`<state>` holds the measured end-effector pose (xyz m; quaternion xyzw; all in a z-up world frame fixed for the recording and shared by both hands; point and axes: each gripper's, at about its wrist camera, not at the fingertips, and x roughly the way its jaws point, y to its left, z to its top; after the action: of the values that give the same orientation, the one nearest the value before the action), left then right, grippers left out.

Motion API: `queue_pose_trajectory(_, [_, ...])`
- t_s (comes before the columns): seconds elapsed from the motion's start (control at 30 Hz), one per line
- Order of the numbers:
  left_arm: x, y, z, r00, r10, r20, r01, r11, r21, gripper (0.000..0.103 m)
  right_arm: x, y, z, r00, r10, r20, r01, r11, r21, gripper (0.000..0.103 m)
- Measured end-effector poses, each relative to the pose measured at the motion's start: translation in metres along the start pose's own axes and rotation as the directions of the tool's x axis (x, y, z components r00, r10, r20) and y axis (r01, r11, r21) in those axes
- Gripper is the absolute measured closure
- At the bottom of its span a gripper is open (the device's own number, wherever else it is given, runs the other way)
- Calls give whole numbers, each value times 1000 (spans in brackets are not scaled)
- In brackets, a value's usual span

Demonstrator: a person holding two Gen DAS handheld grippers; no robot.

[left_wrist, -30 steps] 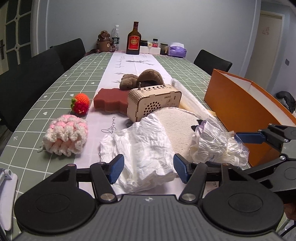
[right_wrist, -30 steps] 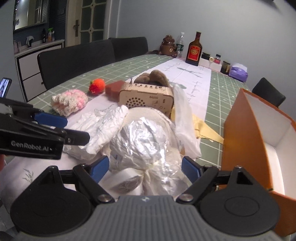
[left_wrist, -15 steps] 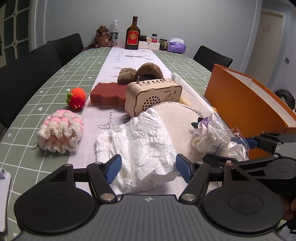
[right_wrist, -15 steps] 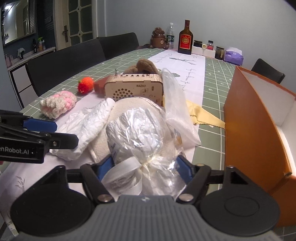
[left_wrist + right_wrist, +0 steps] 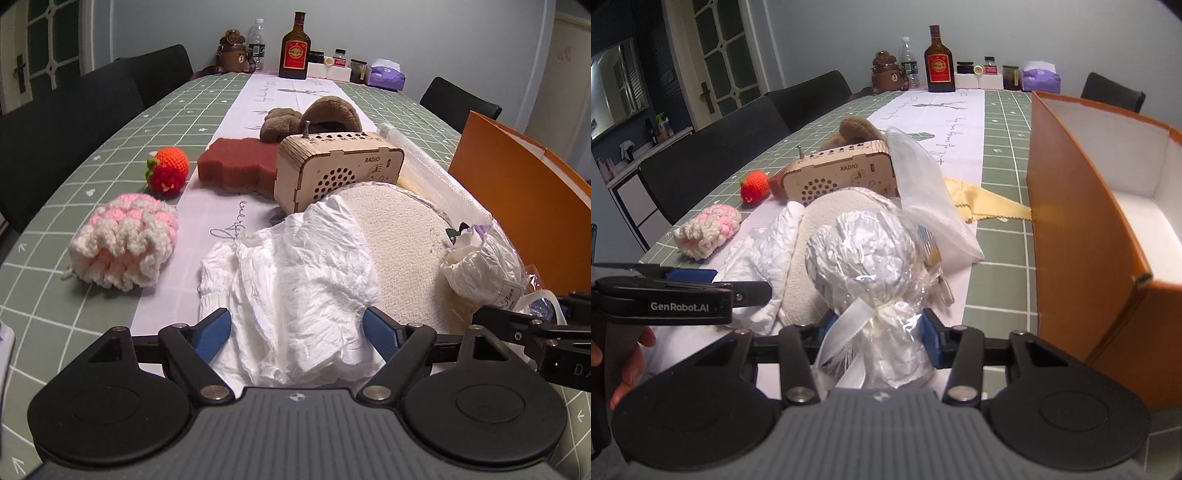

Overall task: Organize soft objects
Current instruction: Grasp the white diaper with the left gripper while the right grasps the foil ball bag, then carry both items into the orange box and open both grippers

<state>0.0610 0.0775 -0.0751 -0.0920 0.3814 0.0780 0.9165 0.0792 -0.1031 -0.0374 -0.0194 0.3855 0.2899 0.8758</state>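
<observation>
**Closing on the wrapped bundle, crumpled white cloth next**

My right gripper (image 5: pixel 877 328) is closing its jaws around the tied neck of the cellophane-wrapped bundle (image 5: pixel 862 254), which lies at the near end of the table (image 5: pixel 74 177), leaning on the round cream pad (image 5: pixel 399 236) just beside the orange box (image 5: pixel 1082 229). The blue pads sit against the wrap just below the ribbon (image 5: pixel 846 332), so I judge the grip is about made. To do this well I would keep squeezing at the neck, where the film is gathered, not on the crackly ball above, then lift straight before swinging toward the box.

My left gripper (image 5: pixel 297 330) is opening, its jaws wide apart on either side of the crumpled white cloth (image 5: pixel 295 266), not touching it as far as I can see. I would push lower into the folds before closing, or it will catch only a loose flap.

Hard to read: what is inside the foil-like wrap, whether the pads truly pinch or merely touch, and most of the box floor. The brown plush (image 5: pixel 317 114) is half hidden behind the wooden radio (image 5: pixel 332 166).
</observation>
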Motion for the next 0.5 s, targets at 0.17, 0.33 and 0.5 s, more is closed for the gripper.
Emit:
queue_pose_trajectory(0.17, [-3,8,-2,999,-36,4,36,998,-50,36,0,-2,-2,1000,-3,4,3,1000,15,57])
queue_pose_trajectory(0.33, [-5,9,-2,999,-41,8,41,997,-59,68,0,1,-3,1000,-10,-1,10,1000,-13,57])
queue_pose_trajectory(0.5, [-9,6,0,999,-21,26,23,998,-61,77,0,1,-3,1000,-16,-1,16,1000,-13,57])
